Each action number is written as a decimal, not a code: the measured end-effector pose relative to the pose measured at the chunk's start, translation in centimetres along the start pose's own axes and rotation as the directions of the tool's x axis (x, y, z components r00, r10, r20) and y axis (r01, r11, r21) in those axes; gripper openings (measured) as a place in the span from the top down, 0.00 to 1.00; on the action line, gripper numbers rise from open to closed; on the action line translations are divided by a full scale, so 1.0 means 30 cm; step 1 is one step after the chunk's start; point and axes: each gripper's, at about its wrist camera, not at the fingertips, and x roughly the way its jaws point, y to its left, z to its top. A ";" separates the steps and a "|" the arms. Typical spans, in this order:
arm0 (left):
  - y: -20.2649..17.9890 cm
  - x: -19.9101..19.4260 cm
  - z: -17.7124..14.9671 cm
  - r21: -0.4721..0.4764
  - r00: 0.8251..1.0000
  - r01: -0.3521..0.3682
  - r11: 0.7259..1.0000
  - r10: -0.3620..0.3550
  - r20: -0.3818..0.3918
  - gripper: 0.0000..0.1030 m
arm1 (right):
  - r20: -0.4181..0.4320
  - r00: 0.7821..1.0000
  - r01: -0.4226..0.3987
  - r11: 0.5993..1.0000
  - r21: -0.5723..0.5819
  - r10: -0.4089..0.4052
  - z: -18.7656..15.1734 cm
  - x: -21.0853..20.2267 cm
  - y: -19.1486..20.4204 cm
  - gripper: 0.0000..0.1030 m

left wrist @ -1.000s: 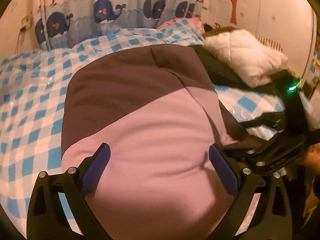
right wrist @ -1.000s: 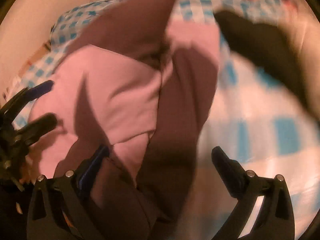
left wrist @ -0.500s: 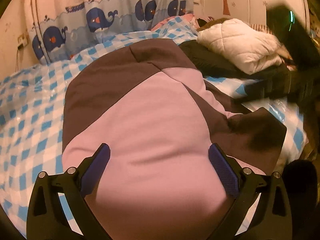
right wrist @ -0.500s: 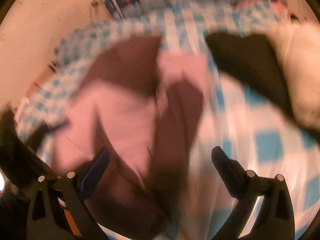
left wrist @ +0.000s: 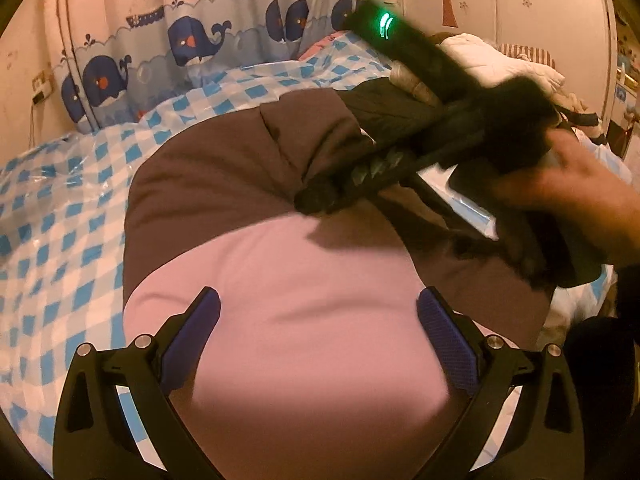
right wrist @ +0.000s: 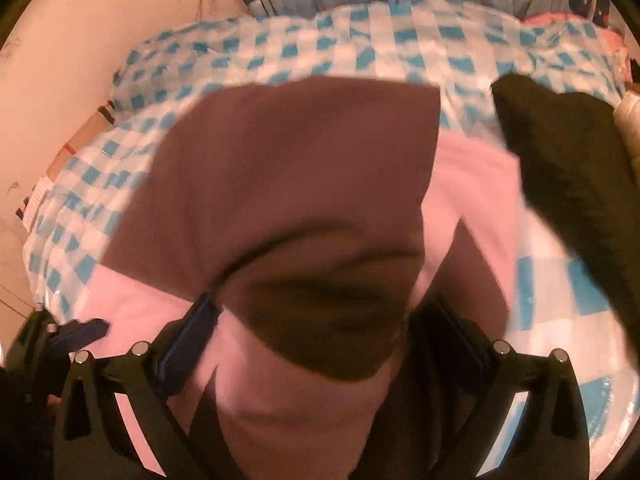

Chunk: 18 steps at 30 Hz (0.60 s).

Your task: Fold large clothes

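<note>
The pink-and-brown garment (left wrist: 304,320) lies on the checked bedspread (left wrist: 60,208), spreading toward 12 o'clock beneath the left gripper (left wrist: 318,334), whose fingers stand wide apart, holding nothing. The right gripper (right wrist: 316,332) is spread too, over a brown fold lying between its fingers.

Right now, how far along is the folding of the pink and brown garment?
Done: the garment lies spread on the checked bed. In hand: the right hand-held gripper, open, reaches over a brown flap; the left hand-held gripper hovers open. Left: the main folds, apparently.
</note>
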 end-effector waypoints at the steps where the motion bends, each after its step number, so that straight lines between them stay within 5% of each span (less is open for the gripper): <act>1: 0.002 -0.010 0.000 -0.009 1.000 -0.004 1.000 0.004 0.001 0.08 | 0.017 1.000 -0.021 1.000 0.022 0.021 -0.010 -0.042 -0.001 0.05; 8: 0.004 -0.068 0.019 -0.027 1.000 -0.012 1.000 0.012 0.005 0.08 | 0.086 0.983 -0.174 0.967 0.184 0.160 -0.122 -0.222 -0.120 0.05; 13: -0.025 -0.128 0.038 0.022 0.999 -0.041 0.999 0.041 0.021 0.08 | 0.100 0.963 -0.268 0.890 0.369 0.249 -0.192 -0.252 -0.299 0.05; 18: -0.060 -0.161 0.046 0.065 0.998 -0.052 0.997 0.050 0.030 0.08 | 0.117 0.937 -0.348 0.859 0.375 0.329 -0.177 -0.271 -0.294 0.05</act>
